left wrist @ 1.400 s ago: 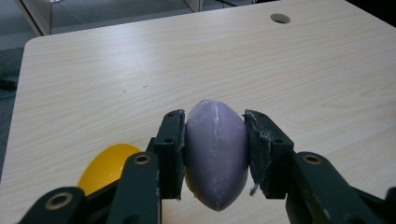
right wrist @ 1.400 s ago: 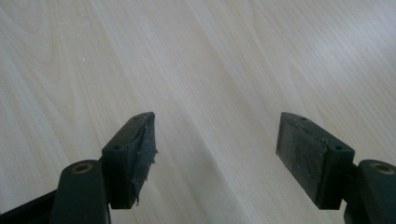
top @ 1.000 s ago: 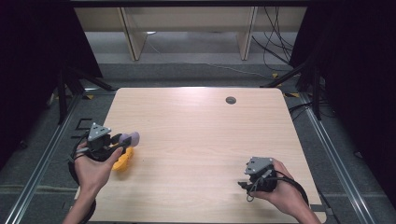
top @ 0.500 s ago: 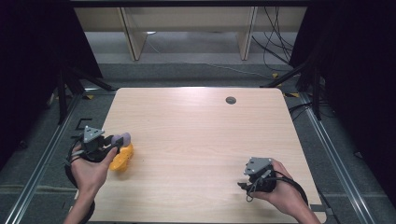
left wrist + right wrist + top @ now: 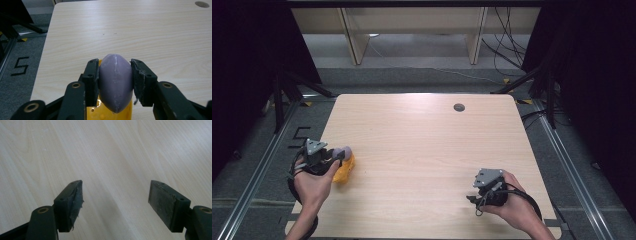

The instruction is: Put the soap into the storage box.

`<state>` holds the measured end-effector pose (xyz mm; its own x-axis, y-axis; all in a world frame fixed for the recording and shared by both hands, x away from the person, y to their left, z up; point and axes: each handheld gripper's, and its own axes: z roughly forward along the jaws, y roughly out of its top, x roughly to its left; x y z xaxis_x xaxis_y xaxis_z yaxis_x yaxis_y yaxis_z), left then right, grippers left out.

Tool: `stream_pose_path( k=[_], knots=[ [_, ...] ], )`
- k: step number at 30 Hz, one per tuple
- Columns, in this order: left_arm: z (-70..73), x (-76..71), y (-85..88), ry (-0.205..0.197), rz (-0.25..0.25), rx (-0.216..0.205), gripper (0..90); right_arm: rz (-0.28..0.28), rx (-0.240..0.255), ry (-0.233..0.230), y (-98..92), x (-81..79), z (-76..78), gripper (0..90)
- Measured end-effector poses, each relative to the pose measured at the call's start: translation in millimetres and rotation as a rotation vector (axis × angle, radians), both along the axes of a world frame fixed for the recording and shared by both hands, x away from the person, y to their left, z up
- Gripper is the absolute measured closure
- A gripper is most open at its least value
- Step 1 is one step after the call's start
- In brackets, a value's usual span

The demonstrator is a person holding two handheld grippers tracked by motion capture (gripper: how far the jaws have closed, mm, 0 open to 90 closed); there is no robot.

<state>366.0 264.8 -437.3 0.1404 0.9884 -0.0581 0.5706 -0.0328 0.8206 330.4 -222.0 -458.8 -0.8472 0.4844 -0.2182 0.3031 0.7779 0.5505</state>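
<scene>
Left gripper view: left gripper [image 5: 115,82] clamped on purple egg-shaped piece [image 5: 115,82], long axis running 12-to-6, directly over yellow holder [image 5: 110,113]. Right gripper [image 5: 115,205] apart, at table's [image 5: 422,130] 5 o'clock.

A single black figure "5" [image 5: 21,66] is marked on the grey floor [image 5: 15,92] just left of the table's near-left corner (it shows again in the high view, beside the metal rail); nothing else is readable
</scene>
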Motion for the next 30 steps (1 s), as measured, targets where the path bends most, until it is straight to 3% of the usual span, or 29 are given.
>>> stream_pose_path(
  k=[8,14,17,25,30],
  knots=[
    [-11.8,0.3,-0.7,-0.010,0.025,-0.015,59.3,-0.009,0.003,-0.005,0.5,-0.4,-0.5,28.4],
    [-12.7,-0.3,-0.9,-0.013,0.022,-0.009,59.1,-0.011,-0.003,-0.004,0.7,-0.6,-0.9,28.3],
    [-13.1,-2.8,-2.4,0.000,0.017,0.004,59.0,-0.003,-0.019,-0.015,-0.2,0.1,-0.8,28.2],
    [-19.5,-12.3,-4.0,0.041,0.007,0.021,58.9,-0.029,-0.002,0.028,1.6,-3.3,-1.8,28.0],
    [-24.1,-15.6,-3.0,0.056,0.001,0.024,58.9,-0.034,-0.015,0.015,1.2,-2.7,-2.1,27.9]
  ],
)
